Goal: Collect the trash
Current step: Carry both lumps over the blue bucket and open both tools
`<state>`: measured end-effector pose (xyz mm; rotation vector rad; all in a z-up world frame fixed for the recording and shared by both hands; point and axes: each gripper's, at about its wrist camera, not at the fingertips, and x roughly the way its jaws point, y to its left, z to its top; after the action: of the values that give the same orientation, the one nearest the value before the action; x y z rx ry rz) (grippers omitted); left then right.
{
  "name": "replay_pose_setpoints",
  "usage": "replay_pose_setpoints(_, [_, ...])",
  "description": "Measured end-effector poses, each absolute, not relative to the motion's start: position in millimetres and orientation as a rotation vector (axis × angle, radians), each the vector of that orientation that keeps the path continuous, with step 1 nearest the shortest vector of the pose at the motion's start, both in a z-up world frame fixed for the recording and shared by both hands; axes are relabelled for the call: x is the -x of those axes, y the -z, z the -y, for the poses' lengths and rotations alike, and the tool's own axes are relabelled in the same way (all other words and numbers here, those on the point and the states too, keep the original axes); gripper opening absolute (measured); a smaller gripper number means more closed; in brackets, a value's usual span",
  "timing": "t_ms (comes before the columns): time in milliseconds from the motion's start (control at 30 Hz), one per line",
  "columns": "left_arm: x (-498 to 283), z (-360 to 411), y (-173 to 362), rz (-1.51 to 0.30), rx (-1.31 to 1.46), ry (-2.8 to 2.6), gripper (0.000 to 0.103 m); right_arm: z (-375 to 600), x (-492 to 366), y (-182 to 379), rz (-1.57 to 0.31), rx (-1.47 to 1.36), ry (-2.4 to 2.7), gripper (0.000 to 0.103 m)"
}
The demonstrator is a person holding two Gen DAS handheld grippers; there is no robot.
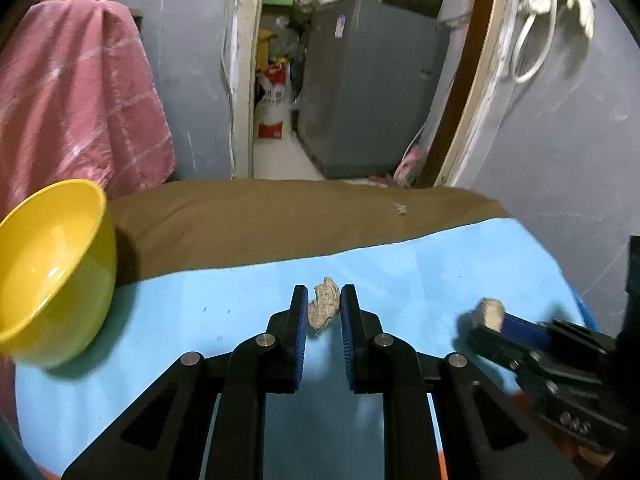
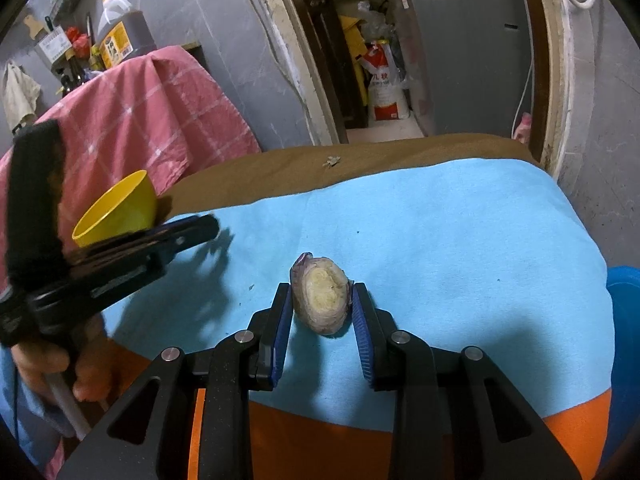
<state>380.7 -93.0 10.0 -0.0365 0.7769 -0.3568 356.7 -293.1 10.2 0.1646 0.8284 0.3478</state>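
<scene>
Left wrist view: the left tool [image 1: 324, 306] has its blue pads closed on a crumpled beige scrap [image 1: 325, 307], held just above the light-blue cloth [image 1: 440, 272] covering the worktop. A yellow bowl [image 1: 52, 268] stands at nine o'clock. At three o'clock the right tool [image 1: 490, 316] appears, blurred, carrying a pale lump.

Right wrist view: the right tool [image 2: 322, 308] grips a cut onion end [image 2: 322, 294] between its pads, over the cloth. At nine o'clock the left tool shows blurred, with the bowl behind it.

Only "几" reads on the white-and-red sack [image 2: 386, 94].
</scene>
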Motion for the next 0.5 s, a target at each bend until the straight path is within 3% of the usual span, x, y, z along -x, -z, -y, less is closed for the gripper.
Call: replay_pose_setpoints(500, [-296,91,-48,-0.479,0.112,0.336,0.013,301,-297,-47,-0.458,-0.135,-0.382,0.027])
